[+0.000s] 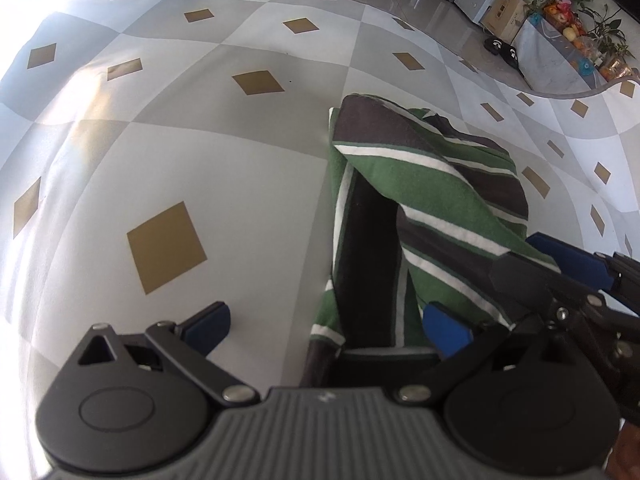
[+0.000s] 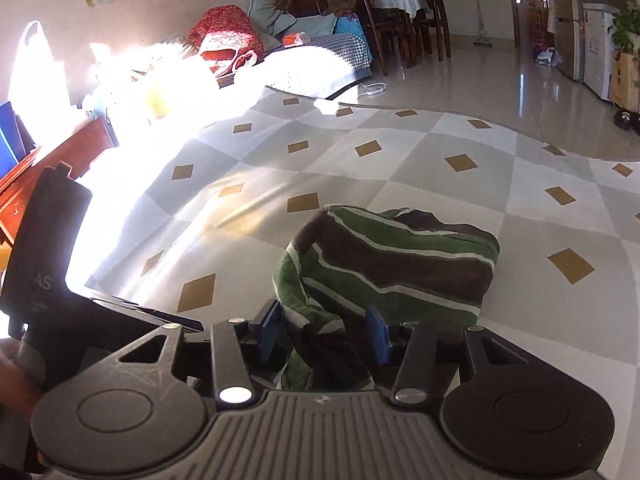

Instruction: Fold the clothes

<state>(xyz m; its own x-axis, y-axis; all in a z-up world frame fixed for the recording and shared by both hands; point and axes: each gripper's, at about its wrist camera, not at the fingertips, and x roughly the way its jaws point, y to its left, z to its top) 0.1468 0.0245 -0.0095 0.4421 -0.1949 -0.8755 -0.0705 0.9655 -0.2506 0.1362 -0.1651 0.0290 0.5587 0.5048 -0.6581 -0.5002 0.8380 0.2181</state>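
Observation:
A green, brown and white striped cloth (image 1: 420,200) lies folded in a thick bundle on the grey-and-white checked cover (image 1: 180,152). My left gripper (image 1: 326,330) stands wide open over the bundle's near end, and its right pad (image 1: 446,332) rests against the fabric. My right gripper (image 2: 323,334) sits at the bundle's (image 2: 392,264) near edge. A bunched fold fills the gap between its blue pads (image 2: 268,332), which stand apart and loose around it. From the left wrist view, the right gripper (image 1: 532,258) comes in from the right, one finger over the cloth.
The cover carries gold diamonds and ends at a curved far edge (image 2: 520,130), with shiny floor beyond. Strong sunlight washes out the left side (image 2: 132,92). The left gripper's black body (image 2: 48,260) stands close at the left, held by a hand (image 2: 12,380). Chairs, fridge and plants stand far back.

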